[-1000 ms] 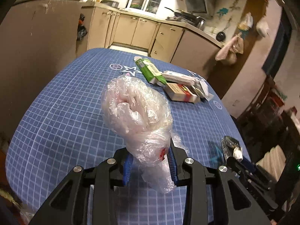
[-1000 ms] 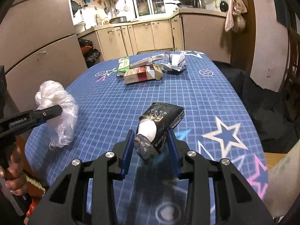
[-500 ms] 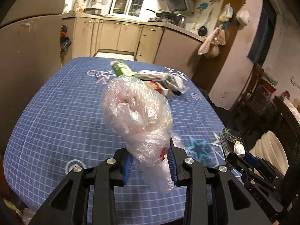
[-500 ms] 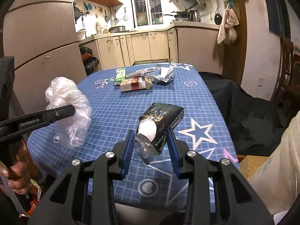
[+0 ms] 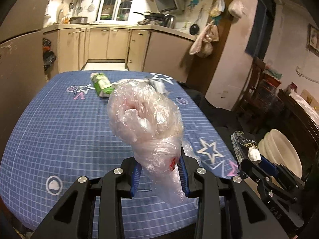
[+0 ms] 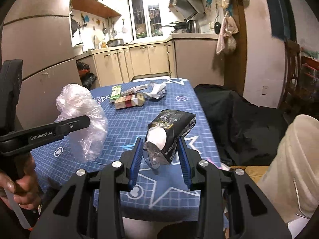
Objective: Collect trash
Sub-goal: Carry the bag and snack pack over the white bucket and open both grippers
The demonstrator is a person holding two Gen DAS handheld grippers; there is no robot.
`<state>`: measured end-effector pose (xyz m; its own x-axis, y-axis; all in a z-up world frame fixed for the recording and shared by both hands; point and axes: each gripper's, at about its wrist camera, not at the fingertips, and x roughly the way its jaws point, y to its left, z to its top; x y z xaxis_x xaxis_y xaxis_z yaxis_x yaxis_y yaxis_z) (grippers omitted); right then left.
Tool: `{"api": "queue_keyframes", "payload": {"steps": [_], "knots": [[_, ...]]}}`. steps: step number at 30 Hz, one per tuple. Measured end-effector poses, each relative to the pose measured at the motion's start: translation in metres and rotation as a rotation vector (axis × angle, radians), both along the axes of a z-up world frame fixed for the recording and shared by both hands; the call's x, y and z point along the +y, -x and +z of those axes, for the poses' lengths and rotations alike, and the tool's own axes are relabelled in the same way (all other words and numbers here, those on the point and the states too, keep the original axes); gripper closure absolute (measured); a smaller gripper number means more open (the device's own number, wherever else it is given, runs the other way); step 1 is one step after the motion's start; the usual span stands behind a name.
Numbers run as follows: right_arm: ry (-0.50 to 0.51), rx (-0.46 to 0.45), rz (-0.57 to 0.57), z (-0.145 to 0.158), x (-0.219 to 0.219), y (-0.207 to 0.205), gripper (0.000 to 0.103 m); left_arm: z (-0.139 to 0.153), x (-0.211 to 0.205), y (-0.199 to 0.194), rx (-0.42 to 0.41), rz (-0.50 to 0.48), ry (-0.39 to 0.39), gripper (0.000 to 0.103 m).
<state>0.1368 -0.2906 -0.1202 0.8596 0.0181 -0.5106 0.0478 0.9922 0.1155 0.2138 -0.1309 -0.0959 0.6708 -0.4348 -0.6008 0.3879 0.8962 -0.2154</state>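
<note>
While angled downward above the table (image 6: 123, 123), both tools clenched: left tool (image 5: 159, 171) on plastic bag (image 5: 145, 117), right tool (image 6: 160, 155) on black packet (image 6: 173, 127).

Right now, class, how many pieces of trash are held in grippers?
2. A clear plastic bag in the left gripper; a black packet in the right gripper.

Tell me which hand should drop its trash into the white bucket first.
Right, probably. The right gripper, shut on the black packet, is beside the white bucket at the table's near right corner. The left gripper, holding the plastic bag, is farther over.
</note>
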Motion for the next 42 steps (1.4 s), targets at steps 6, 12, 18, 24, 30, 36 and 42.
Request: {"api": "queue_keyframes", "payload": {"steps": [6,12,18,24,30,36,42], "knots": [[0.003,-0.022,-0.062,0.005,-0.022,0.016,0.069,0.006,-0.03,0.006,-0.012,-0.066,0.0,0.068],[0.009,-0.057,-0.137,0.015,-0.05,0.037,0.069,0.01,-0.064,0.012,-0.025,-0.135,-0.005,0.068],[0.016,-0.087,-0.231,0.022,-0.082,0.06,0.069,0.013,-0.107,0.02,-0.038,-0.22,-0.009,0.068],[-0.018,-0.093,-0.326,0.018,-0.117,0.079,0.069,0.021,-0.156,0.034,-0.067,-0.32,-0.005,0.068],[-0.017,-0.126,-0.421,0.023,-0.149,0.106,0.069,0.028,-0.203,0.052,-0.101,-0.409,-0.015,0.068],[-0.017,-0.142,-0.516,0.025,-0.182,0.13,0.069,0.033,-0.254,0.067,-0.145,-0.496,-0.022,0.068],[-0.007,-0.138,-0.584,0.022,-0.206,0.147,0.069,0.033,-0.299,0.073,-0.163,-0.572,-0.026,0.068]]}}
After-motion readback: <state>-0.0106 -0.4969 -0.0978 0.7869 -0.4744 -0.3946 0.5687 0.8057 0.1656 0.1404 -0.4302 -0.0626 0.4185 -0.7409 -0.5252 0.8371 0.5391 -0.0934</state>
